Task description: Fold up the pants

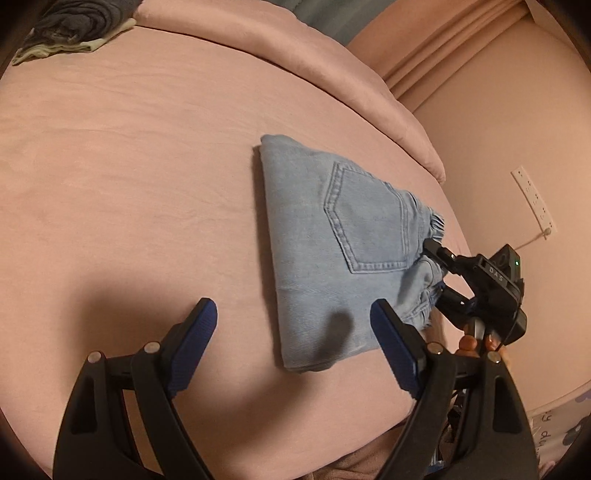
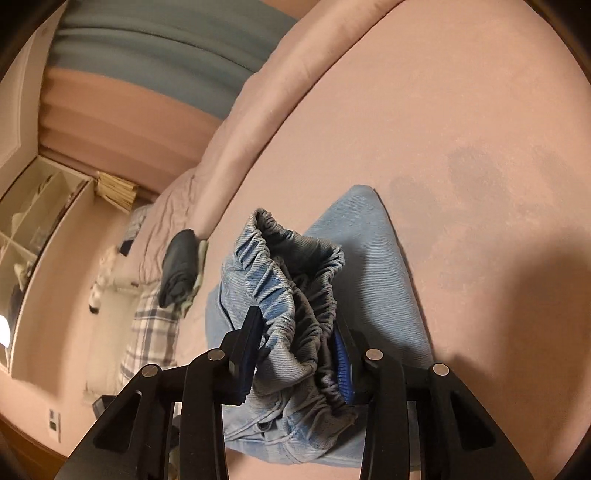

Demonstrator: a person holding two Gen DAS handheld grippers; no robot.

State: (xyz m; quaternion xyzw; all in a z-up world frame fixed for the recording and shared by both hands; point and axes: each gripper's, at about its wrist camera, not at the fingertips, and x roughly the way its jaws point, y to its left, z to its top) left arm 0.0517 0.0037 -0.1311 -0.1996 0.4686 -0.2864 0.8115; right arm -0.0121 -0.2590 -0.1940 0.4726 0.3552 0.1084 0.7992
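Observation:
Light blue denim pants [image 1: 332, 240] lie folded into a compact wedge on the pink bed sheet [image 1: 129, 166], back pocket facing up. My left gripper [image 1: 293, 325] is open and empty, hovering just above the near edge of the pants. My right gripper [image 1: 437, 275] grips the elastic waistband at the right end of the pants. In the right wrist view the gathered waistband [image 2: 291, 295] bunches between the right gripper's [image 2: 299, 339] blue pads [image 2: 341, 363], with the folded pants [image 2: 369, 266] behind it.
A pink pillow or duvet roll [image 1: 314, 66] runs along the far side of the bed. Rolled dark grey clothes [image 1: 74, 26] lie at the far left corner, and also show in the right wrist view [image 2: 179, 267]. A wall with a power strip [image 1: 533, 203] is to the right.

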